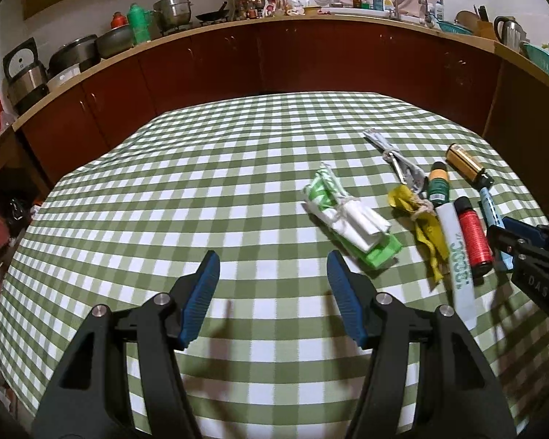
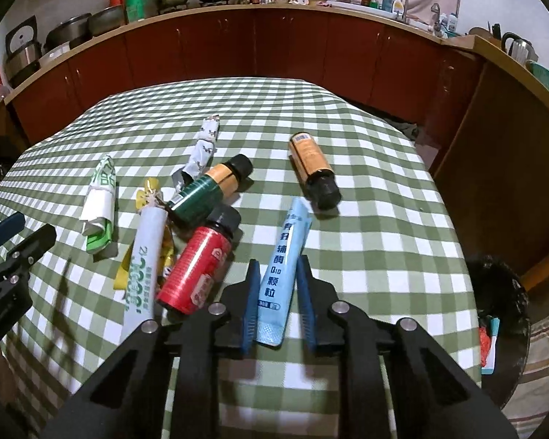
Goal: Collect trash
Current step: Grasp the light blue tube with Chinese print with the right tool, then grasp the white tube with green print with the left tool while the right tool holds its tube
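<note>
My right gripper point(image 2: 279, 261) is shut on the near end of a light blue sachet point(image 2: 287, 234) lying flat on the checked tablecloth point(image 2: 366, 219). Left of it lie a red bottle point(image 2: 197, 267), a long white sachet point(image 2: 142, 259), a yellow wrapper point(image 2: 148, 190), a green bottle point(image 2: 205, 190) and a crumpled white wrapper point(image 2: 205, 146). An amber bottle point(image 2: 311, 164) lies apart, farther back. My left gripper point(image 1: 272, 259) stands open over bare cloth, nothing between its fingers. A green-and-white packet point(image 1: 347, 219) lies just ahead of it to the right.
A bin lined with a black bag point(image 2: 501, 292) stands beside the table at the lower right, with some litter in it. Red kitchen cabinets point(image 1: 274, 58) with pots and bottles on the counter run behind the table. The right gripper point(image 1: 512, 241) shows at the left wrist view's right edge.
</note>
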{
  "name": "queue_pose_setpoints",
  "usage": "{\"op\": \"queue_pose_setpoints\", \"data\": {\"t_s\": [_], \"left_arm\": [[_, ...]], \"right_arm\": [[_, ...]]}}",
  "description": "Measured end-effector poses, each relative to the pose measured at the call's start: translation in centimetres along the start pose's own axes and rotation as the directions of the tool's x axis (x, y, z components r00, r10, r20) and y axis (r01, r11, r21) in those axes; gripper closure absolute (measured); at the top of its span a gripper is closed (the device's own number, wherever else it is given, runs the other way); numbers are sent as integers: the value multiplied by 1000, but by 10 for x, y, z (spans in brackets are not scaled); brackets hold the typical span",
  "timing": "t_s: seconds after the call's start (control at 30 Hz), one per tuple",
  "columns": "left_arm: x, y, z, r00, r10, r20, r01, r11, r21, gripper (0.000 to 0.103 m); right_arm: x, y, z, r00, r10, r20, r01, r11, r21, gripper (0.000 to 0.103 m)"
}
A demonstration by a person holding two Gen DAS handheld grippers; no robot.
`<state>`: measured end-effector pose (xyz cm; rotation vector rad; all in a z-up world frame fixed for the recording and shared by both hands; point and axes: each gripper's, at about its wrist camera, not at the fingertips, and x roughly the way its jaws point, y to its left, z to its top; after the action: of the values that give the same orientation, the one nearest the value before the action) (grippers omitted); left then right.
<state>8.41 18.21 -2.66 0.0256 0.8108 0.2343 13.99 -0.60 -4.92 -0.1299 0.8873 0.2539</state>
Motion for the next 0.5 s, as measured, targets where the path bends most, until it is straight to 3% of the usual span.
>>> {"op": "queue_pose_setpoints", "data": {"t_s": [0.5], "left_arm": [[-14,-59,-5,996,-88,-13,89,996,25,43]], "right_arm": [[-43,-59,-26,995,-46,92,42,998,44,84]]}}
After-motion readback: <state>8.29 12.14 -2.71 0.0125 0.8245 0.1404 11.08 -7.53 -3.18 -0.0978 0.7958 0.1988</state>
